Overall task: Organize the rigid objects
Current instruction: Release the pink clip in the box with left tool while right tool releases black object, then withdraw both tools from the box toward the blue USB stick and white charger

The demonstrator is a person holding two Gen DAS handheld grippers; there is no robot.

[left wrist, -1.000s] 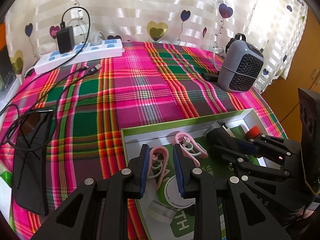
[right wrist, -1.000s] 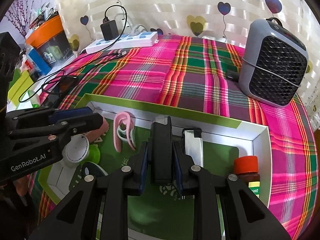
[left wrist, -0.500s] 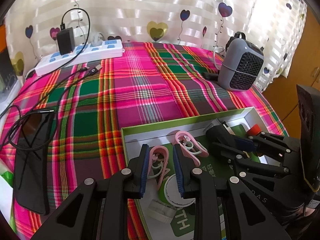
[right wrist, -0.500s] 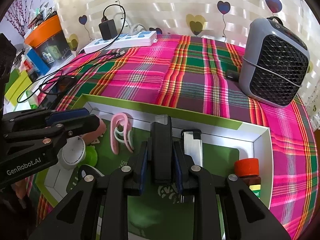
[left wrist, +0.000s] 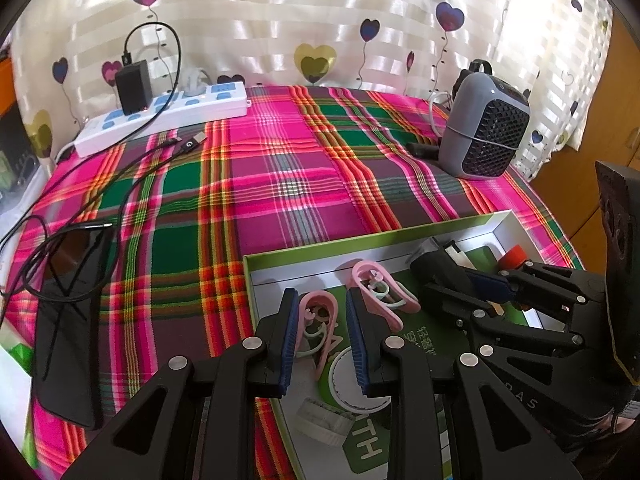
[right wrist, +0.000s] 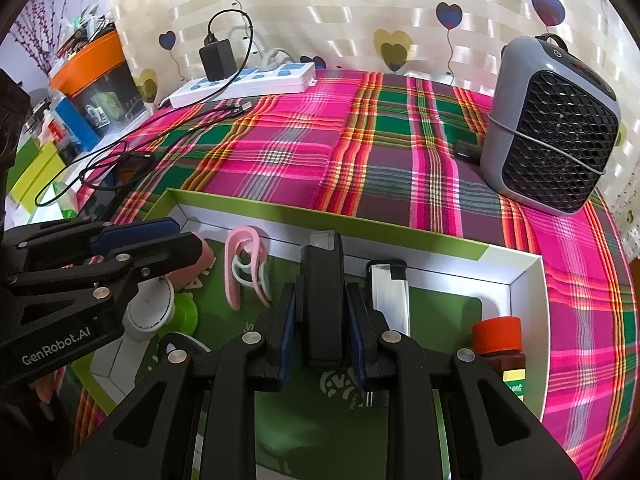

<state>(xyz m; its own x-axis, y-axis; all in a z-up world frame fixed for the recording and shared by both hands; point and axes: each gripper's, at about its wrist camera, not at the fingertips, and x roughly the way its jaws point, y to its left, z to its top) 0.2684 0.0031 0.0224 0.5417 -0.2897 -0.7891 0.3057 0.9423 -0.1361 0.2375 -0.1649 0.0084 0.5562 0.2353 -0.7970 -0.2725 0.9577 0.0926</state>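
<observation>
A green-and-white shallow box point(left wrist: 360, 242) point(right wrist: 520, 276) lies on the plaid cloth. My left gripper point(left wrist: 322, 334) stands around a pink clip point(left wrist: 320, 316) in the box's left part; its pads are close to the clip, and contact is unclear. A second pink clip point(left wrist: 380, 292) point(right wrist: 244, 276) lies just beyond. My right gripper point(right wrist: 322, 334) is shut on a black rectangular device point(right wrist: 322, 292) point(left wrist: 436, 268), held over the box by its far wall. A silver lighter point(right wrist: 390, 296) and an orange-capped bottle point(right wrist: 498, 344) lie to its right.
A grey fan heater point(right wrist: 548, 128) point(left wrist: 482, 128) stands at the back right. A white power strip point(left wrist: 164, 114) with a black charger sits at the back left. A black phone point(left wrist: 68, 320) and cables lie at the left. A white round item point(left wrist: 356, 384) and a small clear case lie in the box.
Both grippers have drawn back slightly, and the box looks a little farther away. The right gripper still holds the black device; the left jaws keep the same width around the clip.
</observation>
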